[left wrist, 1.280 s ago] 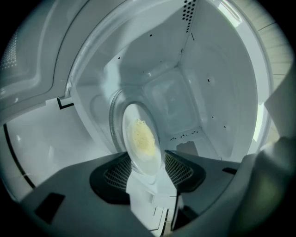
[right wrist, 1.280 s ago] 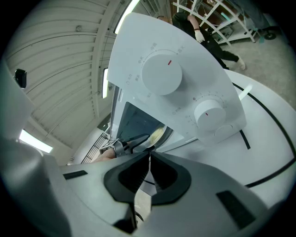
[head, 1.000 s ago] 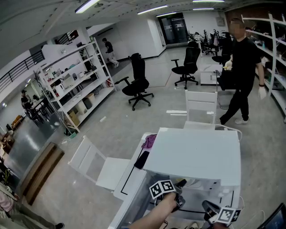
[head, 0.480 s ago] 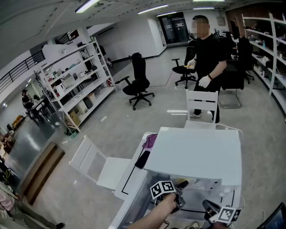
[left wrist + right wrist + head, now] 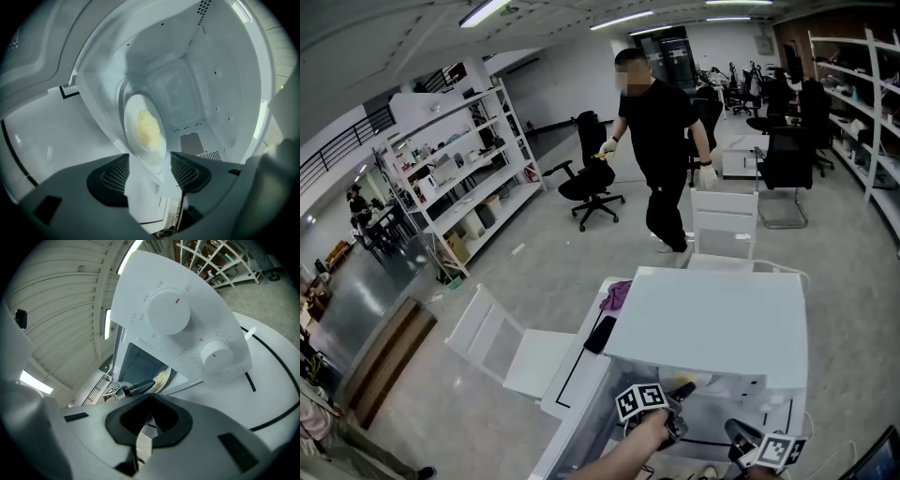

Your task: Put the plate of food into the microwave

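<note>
The left gripper [image 5: 150, 161] has its jaws wide apart. The near rim of the round white plate [image 5: 132, 110] reaches between them, but the pads [image 5: 115, 176] do not press on it. The plate, w/ a heap of pale yellow crumbly food [image 5: 147, 129], lies inside the white box-shaped microwave [image 5: 211, 84]. The right gripper [image 5: 150, 397] is closed on nothing (the tips meet), in front of the microwave's two round white knobs [image 5: 168, 311]. Far behind, a person in black clothes [image 5: 661, 141] is mid-step.
</note>
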